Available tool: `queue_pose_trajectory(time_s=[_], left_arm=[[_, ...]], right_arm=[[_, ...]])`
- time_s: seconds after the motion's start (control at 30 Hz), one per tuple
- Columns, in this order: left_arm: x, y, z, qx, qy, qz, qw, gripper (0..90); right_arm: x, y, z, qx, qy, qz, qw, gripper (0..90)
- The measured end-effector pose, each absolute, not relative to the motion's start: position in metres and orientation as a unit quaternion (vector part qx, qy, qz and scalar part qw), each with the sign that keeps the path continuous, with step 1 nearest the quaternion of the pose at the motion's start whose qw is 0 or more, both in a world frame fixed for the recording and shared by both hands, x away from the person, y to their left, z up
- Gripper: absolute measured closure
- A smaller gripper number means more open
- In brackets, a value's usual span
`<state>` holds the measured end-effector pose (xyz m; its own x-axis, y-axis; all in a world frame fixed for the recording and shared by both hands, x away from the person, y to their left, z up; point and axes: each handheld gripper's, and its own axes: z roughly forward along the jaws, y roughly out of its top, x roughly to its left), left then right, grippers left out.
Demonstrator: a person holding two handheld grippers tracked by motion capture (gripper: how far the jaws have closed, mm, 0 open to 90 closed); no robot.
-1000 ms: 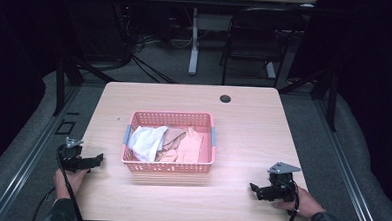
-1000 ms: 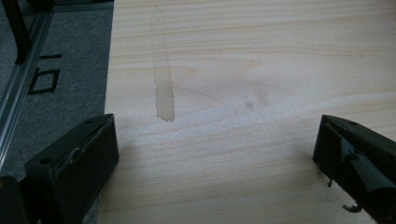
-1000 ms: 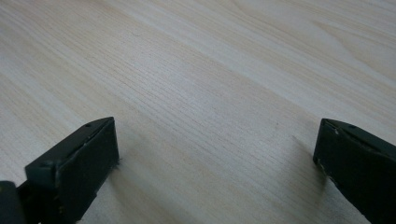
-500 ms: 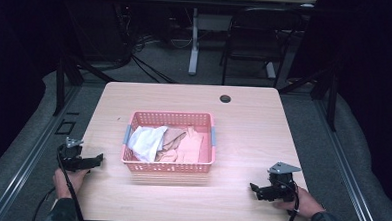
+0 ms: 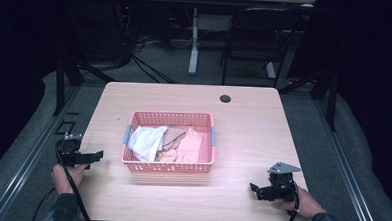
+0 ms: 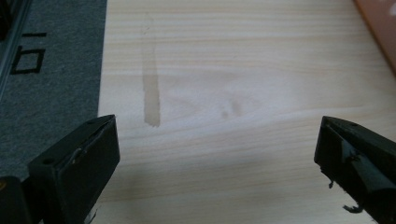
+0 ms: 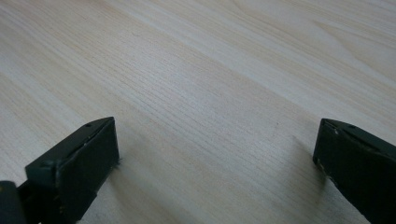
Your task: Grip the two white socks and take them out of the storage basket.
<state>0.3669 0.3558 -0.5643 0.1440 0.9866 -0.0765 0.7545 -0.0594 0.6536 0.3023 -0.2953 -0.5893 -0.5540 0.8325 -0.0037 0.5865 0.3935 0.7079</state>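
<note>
A pink plastic basket (image 5: 167, 165) stands in the middle of the light wooden table (image 5: 243, 127). Inside it lie a white cloth (image 5: 146, 141) at the left and beige and pink cloths (image 5: 188, 144) at the right. My left gripper (image 5: 100, 156) rests at the table's left edge, left of the basket, jaws wide apart and empty over bare wood (image 6: 219, 140). My right gripper (image 5: 253, 187) sits near the front right corner, open and empty too, low over the tabletop (image 7: 215, 135). A corner of the basket (image 6: 380, 23) shows in the left gripper view.
A small dark round grommet (image 5: 225, 98) sits in the table's far edge. A faint stain streak (image 6: 150, 93) marks the wood near the left edge. Grey floor (image 6: 51, 60) lies left of the table; a chair (image 5: 249, 43) and a desk leg (image 5: 194, 40) stand behind.
</note>
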Motion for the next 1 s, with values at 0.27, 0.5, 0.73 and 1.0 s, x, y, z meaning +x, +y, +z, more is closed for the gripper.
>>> queue_pose_trajectory(time_s=[0.27, 0.5, 0.73, 1.0], left_arm=[[0.366, 0.340, -0.535, 0.709, 0.609, 0.193, 0.298, 0.2], [0.366, 0.322, -0.508, 0.728, 0.582, 0.195, 0.307, 0.1], [0.370, 0.298, -0.482, 0.749, 0.549, 0.199, 0.311, 0.1], [0.382, 0.269, -0.463, 0.763, 0.531, 0.194, 0.314, 0.1]], right_arm=[[0.302, -0.295, -0.589, 0.435, 0.815, 0.337, 0.183, 0.0], [0.302, -0.295, -0.589, 0.435, 0.814, 0.337, 0.183, 0.0], [0.302, -0.295, -0.589, 0.435, 0.814, 0.337, 0.183, 0.0], [0.302, -0.295, -0.589, 0.436, 0.814, 0.337, 0.183, 0.0]])
